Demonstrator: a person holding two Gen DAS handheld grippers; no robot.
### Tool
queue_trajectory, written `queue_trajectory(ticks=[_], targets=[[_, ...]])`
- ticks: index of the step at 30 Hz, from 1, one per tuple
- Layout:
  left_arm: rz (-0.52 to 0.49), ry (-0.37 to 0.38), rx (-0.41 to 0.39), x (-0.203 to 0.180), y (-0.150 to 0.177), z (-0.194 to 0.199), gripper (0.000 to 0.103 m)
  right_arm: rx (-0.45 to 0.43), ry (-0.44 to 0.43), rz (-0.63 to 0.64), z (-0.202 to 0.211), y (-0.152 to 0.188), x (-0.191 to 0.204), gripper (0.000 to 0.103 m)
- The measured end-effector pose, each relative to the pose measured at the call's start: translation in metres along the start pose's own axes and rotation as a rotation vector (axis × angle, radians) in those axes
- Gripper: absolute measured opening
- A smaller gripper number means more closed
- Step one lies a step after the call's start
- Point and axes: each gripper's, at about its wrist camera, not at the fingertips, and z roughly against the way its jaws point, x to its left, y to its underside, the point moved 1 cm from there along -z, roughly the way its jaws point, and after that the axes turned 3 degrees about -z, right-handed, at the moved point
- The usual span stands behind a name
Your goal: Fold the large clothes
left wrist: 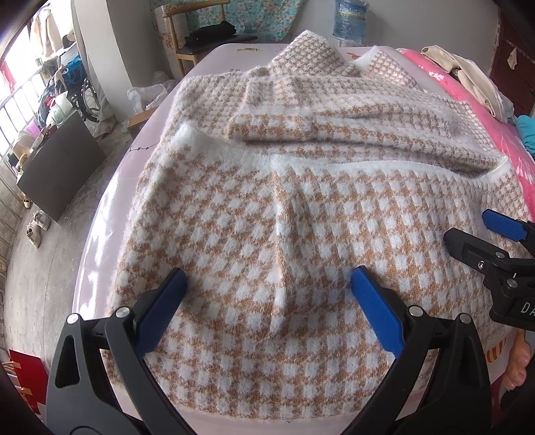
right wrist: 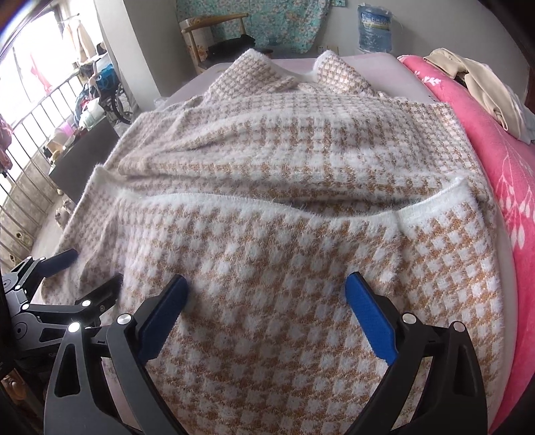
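We count: one houndstooth knit garment (left wrist: 284, 214) on one bed (left wrist: 110, 207); two grippers, left gripper (left wrist: 267, 281) and right gripper (right wrist: 265, 284), two blue pads each; one water jug (left wrist: 349, 23); one wooden chair (left wrist: 190, 40); one wheelchair (left wrist: 85, 97); one pink blanket (right wrist: 495, 140).

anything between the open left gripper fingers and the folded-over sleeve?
Only the fuzzy orange-and-white houndstooth sweater itself: a creased stretch, bare of other items, runs from the left gripper to the folded sleeve. Left wrist view.
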Motion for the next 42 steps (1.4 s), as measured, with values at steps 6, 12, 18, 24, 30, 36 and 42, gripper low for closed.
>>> queue_trajectory(ticks=[6, 12, 18, 24, 30, 36, 42], targets=[[-0.002, 0.002, 0.004, 0.0, -0.001, 0.0, 0.096, -0.002, 0.016, 0.011, -0.003, 0.0, 0.003, 0.095], [-0.008, 0.014, 0.024, 0.001, -0.003, -0.002, 0.096, 0.011, 0.03, 0.01, -0.005, -0.001, 0.004, 0.096], [-0.013, 0.02, 0.046, 0.003, -0.006, -0.005, 0.096, 0.03, 0.044, 0.006, -0.007, -0.003, 0.004, 0.097], [-0.024, 0.024, 0.062, 0.002, -0.007, -0.006, 0.096, 0.056, 0.049, 0.002, -0.009, -0.005, 0.005, 0.097], [-0.04, 0.035, 0.062, 0.002, -0.007, -0.007, 0.096, 0.091, 0.061, -0.012, -0.011, -0.009, 0.005, 0.097], [-0.04, 0.07, 0.084, 0.006, -0.009, -0.009, 0.096, 0.127, 0.07, -0.032, -0.014, -0.014, 0.004, 0.097], [-0.048, 0.086, 0.103, 0.007, -0.011, -0.01, 0.096, 0.15, 0.089, -0.065, -0.017, -0.017, 0.004, 0.097]])
